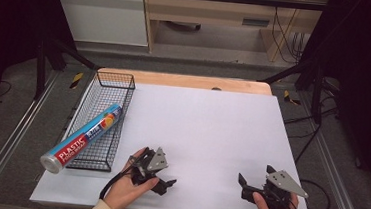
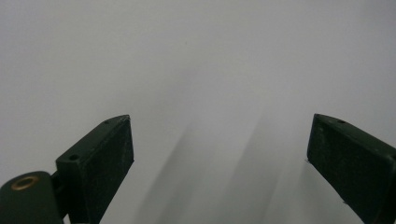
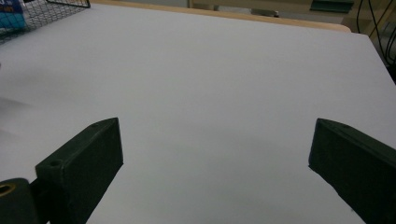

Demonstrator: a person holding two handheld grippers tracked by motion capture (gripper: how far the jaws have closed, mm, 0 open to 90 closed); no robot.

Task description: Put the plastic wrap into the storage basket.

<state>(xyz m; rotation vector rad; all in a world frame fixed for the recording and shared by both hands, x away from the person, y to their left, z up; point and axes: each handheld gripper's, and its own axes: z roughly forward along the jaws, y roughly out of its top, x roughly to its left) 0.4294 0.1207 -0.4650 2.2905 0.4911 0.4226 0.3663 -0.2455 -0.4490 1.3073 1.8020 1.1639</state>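
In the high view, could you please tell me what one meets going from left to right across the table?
Plastic wrap roll → wire basket → left gripper → right gripper.

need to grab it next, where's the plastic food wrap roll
In the high view, the plastic food wrap roll lies slanted in the wire basket at the table's left, overhanging its near end.

roll's (image 1: 83,137) small print unreadable, basket (image 3: 28,14) cropped

left claw (image 1: 164,185) low, jaws spread, right claw (image 1: 253,182) low, jaws spread
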